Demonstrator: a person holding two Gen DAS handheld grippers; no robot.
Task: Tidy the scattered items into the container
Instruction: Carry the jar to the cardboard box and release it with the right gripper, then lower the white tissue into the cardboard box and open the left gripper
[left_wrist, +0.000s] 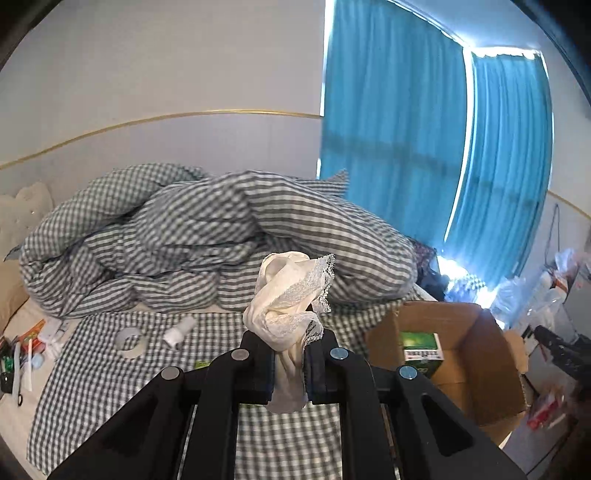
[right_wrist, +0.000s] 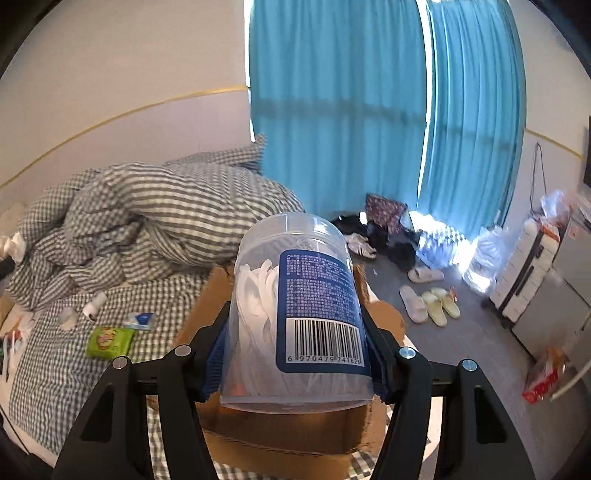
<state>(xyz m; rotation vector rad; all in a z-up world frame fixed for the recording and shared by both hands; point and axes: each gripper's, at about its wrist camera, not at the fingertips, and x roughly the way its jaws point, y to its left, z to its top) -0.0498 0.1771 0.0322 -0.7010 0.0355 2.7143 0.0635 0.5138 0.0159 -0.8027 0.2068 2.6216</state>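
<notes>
My left gripper (left_wrist: 290, 363) is shut on a white lacy cloth (left_wrist: 291, 295) and holds it above the checked bed. The cardboard box (left_wrist: 480, 354) stands open to its right, with a green carton (left_wrist: 421, 349) inside. My right gripper (right_wrist: 295, 354) is shut on a clear plastic jar (right_wrist: 295, 306) with a blue label and a barcode, held right above the cardboard box (right_wrist: 280, 432). On the bed lie a tape roll (left_wrist: 129, 341), a small white bottle (left_wrist: 179, 330), a green packet (right_wrist: 109, 341) and a blue-white sachet (right_wrist: 140, 319).
A rumpled checked duvet (left_wrist: 207, 236) fills the back of the bed. Small clutter (left_wrist: 26, 350) lies at the bed's left edge. Slippers (right_wrist: 432, 302), bags (right_wrist: 384, 221) and a white suitcase (right_wrist: 524, 269) are on the floor by the blue curtains (right_wrist: 369, 110).
</notes>
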